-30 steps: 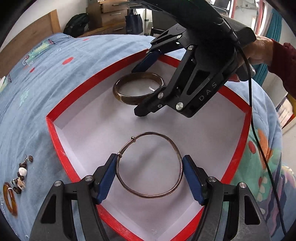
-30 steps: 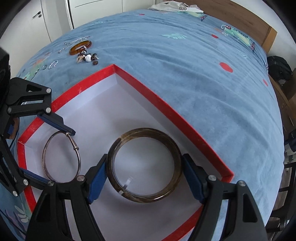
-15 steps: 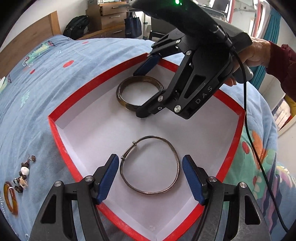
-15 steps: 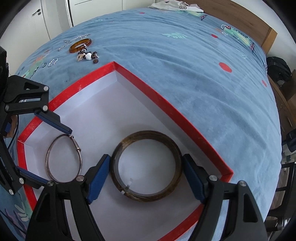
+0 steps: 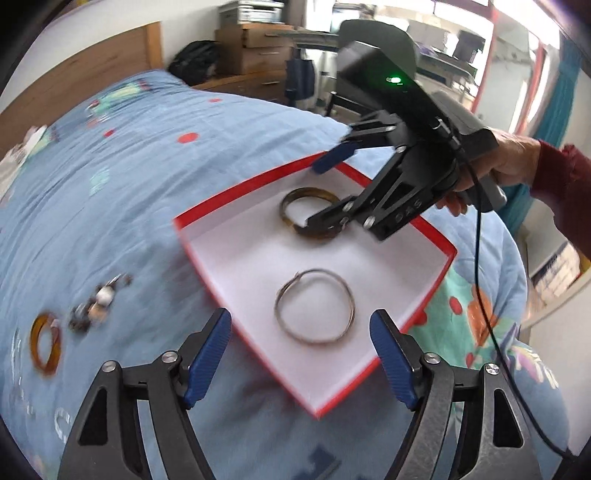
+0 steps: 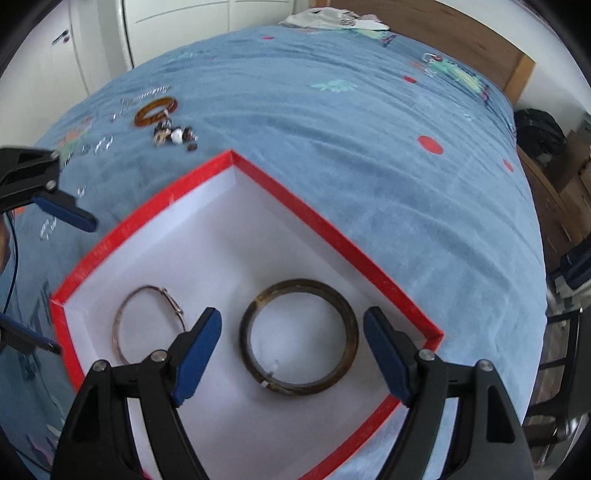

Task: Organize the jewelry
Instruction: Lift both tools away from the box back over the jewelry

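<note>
A red-rimmed white box point(image 5: 192, 243) point(image 6: 332, 236) lies on the blue bedspread. In it lie a thin metal bangle point(image 5: 314, 307) point(image 6: 147, 325) and a thick brown bangle point(image 5: 288, 218) point(image 6: 299, 342). My left gripper point(image 5: 301, 354) is open and empty, raised over the box's near corner. My right gripper point(image 6: 291, 350) is open and empty above the brown bangle; it also shows in the left wrist view point(image 5: 325, 192). An amber ring point(image 5: 45, 343) point(image 6: 155, 110) and a bead cluster point(image 5: 98, 302) point(image 6: 175, 136) lie on the bedspread outside the box.
A wooden headboard point(image 6: 480, 33) stands at the bed's far end. A dark bag point(image 5: 194, 66) and wooden drawers point(image 5: 255, 48) stand beyond the bed. White cupboard doors point(image 6: 177, 22) are behind. Silver letter pieces point(image 6: 99, 144) lie near the amber ring.
Both grippers have pulled back and up from the box, leaving each bangle lying in it. The left gripper has swung left, bringing the amber ring and beads closer into view.
</note>
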Available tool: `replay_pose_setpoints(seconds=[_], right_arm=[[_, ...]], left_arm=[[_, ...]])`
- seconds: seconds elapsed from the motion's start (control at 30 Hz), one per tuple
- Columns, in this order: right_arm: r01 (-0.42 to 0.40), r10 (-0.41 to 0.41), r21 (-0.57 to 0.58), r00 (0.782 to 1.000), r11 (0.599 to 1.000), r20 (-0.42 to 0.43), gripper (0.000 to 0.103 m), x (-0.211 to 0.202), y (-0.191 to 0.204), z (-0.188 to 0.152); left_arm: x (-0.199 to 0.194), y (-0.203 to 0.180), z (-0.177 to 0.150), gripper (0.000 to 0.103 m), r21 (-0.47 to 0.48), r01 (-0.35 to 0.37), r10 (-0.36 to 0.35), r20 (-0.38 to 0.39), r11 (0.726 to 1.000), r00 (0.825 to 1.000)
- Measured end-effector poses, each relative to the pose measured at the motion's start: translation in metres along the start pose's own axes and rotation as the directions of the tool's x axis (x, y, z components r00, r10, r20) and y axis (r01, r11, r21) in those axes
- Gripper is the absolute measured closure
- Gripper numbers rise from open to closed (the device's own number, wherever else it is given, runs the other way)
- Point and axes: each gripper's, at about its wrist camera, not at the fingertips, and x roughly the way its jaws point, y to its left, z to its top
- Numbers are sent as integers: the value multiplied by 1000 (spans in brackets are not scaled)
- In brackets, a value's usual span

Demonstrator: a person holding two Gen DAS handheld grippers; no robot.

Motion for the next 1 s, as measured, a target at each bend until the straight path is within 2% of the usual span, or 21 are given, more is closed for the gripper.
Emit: replay_pose_setpoints(seconds=[0.17,0.33,0.47,0.57,0.63,0.77,0.93,1.0], right_arm=[[28,-30,78,999,997,31,24,-28,8,-1],[30,-47,166,994,986,101,24,-76,31,-13],[29,-68,242,986,970,155,24,-111,54,-25],[15,-71,280,979,960,190,24,-133,74,-33],[11,-76,299,976,954,205,24,-146,91,-35],[12,-82,297,970,955,227,24,-166,135,-34],[-2,-80,309,964,951,255,24,-181,184,-28],[-16,-74,322,961,947,266,24,-184,200,-26]], left_arm=[[-42,13,-29,27,-90,-63,65,22,994,998],[-94,28,-67,27,-187,-152,164,49,971,985],[-139,47,-102,27,-314,-198,236,85,928,968],[-167,55,-129,27,-373,-231,283,93,899,954],[-183,58,-141,27,-389,-251,310,97,886,946],[-212,64,-170,17,-419,-302,369,86,856,926],[-242,76,-203,16,-448,-352,430,82,822,899],[-253,82,-215,16,-471,-354,440,82,808,894]])
